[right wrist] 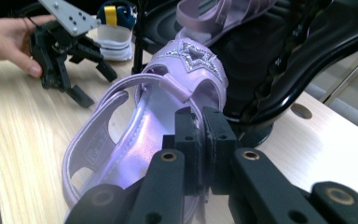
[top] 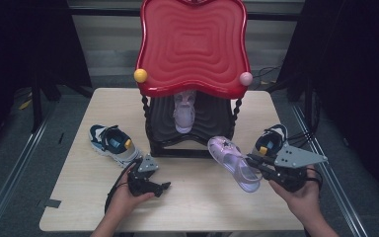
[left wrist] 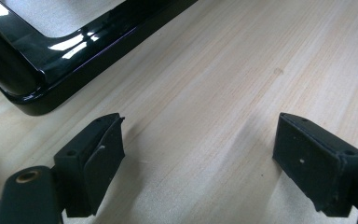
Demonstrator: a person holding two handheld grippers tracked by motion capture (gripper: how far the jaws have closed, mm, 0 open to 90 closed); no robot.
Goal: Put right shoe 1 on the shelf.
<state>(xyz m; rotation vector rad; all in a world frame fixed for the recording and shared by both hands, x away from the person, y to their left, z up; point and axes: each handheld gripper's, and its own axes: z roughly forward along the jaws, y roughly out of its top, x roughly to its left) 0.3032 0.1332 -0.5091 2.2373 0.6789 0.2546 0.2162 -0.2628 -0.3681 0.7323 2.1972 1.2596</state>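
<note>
One purple sandal [top: 234,163] is what you've got in hand: your right gripper [top: 254,161] is clamped on its side edge, jaws pinched tight on the strap wall, and the shoe looks lifted off the table [top: 197,207], toe with the silver star pointing at the rack [top: 190,129]. In the right gripper view the sandal [right wrist: 135,140] tilts up in front of the closed jaws, star end just beside the rack's black lower shelf [right wrist: 279,56]. Its twin [top: 184,111] sits on that shelf, under the red top tray [top: 193,44]. Your left gripper [top: 154,189] rests low on the table with its jaws wide apart and nothing between them, bare wood there in the left gripper view, rack base [left wrist: 51,70] near. One dark sneaker [top: 112,143] lies just beyond it, another [top: 270,140] behind your right hand [top: 301,197].
</note>
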